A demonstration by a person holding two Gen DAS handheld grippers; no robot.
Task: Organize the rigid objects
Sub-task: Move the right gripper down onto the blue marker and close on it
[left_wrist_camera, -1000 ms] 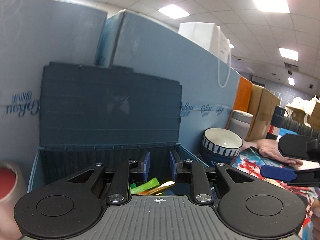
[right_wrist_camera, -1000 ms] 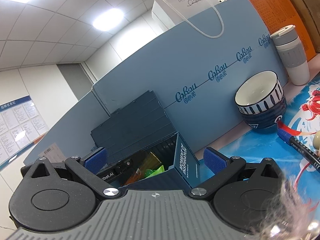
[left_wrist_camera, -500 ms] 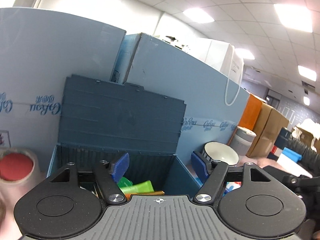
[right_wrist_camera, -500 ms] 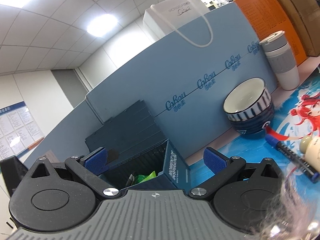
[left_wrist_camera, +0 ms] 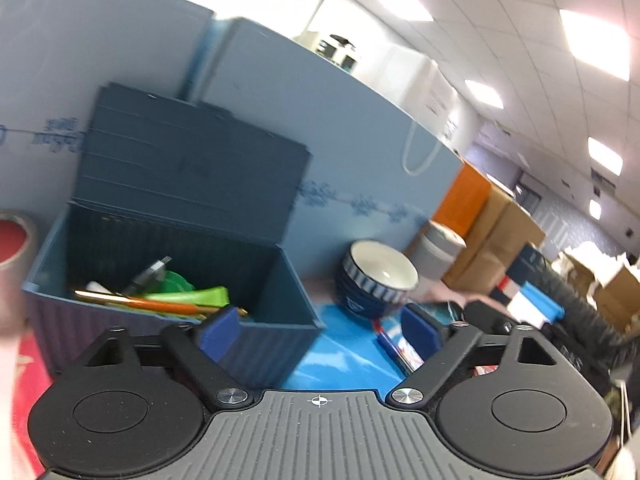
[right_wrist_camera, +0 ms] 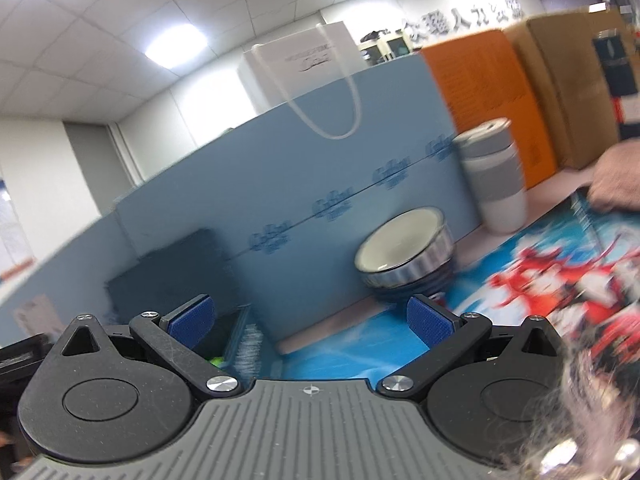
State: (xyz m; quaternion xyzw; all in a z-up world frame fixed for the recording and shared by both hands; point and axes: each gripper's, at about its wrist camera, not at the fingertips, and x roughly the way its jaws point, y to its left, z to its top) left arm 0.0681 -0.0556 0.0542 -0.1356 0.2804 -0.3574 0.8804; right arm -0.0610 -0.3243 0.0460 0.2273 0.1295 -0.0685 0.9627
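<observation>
The left gripper (left_wrist_camera: 320, 330) had just spread wide, empty, backing from the dark-blue ribbed plastic box (left_wrist_camera: 276, 292); inside, an orange pen (left_wrist_camera: 160, 304) lay lengthwise left-to-right. The right gripper (right_wrist_camera: 310, 320) gaped empty.

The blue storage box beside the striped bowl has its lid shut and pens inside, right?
Not quite. The blue plastic storage box has its lid standing open, not shut, as the left wrist view shows. It does sit beside the striped ceramic bowl, with an orange pen inside.

The ribbed storage box (left_wrist_camera: 276, 344) is looking like matt plastic; the bowl (left_wrist_camera: 380, 276) is showing glossy glaze, the blurred mat (right_wrist_camera: 352, 344) perhaps shiny.
</observation>
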